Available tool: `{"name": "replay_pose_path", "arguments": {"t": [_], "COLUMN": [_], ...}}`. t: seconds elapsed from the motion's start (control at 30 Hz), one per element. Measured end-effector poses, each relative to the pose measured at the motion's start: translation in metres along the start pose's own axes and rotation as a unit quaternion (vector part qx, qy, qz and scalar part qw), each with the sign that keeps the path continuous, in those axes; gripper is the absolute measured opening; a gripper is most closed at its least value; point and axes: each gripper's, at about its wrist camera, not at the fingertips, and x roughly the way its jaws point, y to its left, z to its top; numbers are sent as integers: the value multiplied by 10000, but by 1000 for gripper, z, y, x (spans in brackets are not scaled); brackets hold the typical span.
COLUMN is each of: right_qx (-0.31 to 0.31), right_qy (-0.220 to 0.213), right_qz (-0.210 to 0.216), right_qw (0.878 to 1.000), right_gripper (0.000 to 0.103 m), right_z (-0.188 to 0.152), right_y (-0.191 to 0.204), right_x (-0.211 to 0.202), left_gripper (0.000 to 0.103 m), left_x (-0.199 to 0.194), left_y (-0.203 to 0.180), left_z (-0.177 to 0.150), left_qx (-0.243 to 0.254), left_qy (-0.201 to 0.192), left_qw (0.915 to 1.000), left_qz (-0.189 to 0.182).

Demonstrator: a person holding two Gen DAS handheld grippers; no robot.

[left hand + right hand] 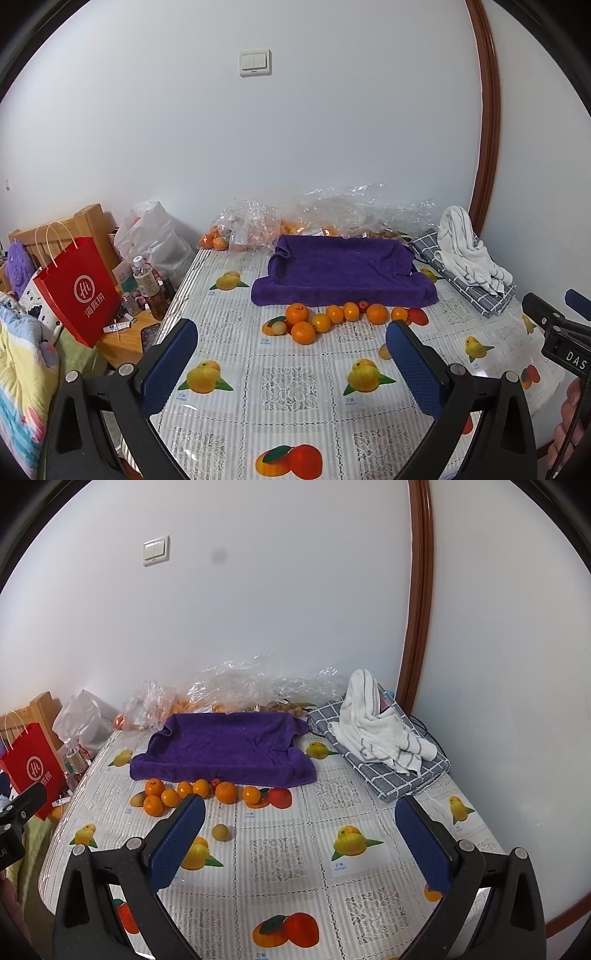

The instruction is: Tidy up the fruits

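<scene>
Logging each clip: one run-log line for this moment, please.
stage: before first pick | left gripper: open, empty | right gripper: open, empty | oranges: on table beside purple towel | towel: no fruit on it

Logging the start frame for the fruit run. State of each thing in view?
left gripper: open, empty
right gripper: open, empty
oranges: loose on the table, in front of the purple towel
purple towel: spread over a tray shape, nothing on it
small brown fruit: alone, apart from the oranges
white towel: crumpled on the checked cloth
plastic bags: crumpled, fruit inside
</scene>
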Motion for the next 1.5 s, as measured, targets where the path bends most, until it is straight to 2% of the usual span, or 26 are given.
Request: {"name": "replay_pose_path", "arguments": {"t": [0.17,1.17,1.5], "right_qx": [36,-47,-49], "right_qy": [10,30,16], "right_qz": [-32,-25,10], "right_qw": [10000,10000,10000], "right_gripper": [101,101,101], "right_z": [-1,-7,-6], "right_y": [-3,-6,-3], "right_x": [-3,-3,-1], "left_gripper": [103,103,103], "left_x": [0,2,2], "left_y": [2,-7,0], "left_z": [-1,-6,-1], "left_qx": [-102,-3,-75], "left_qy": [65,85,109], "left_qw": [9999,9999,9999], "left_qz": [-63,-95,8]}}
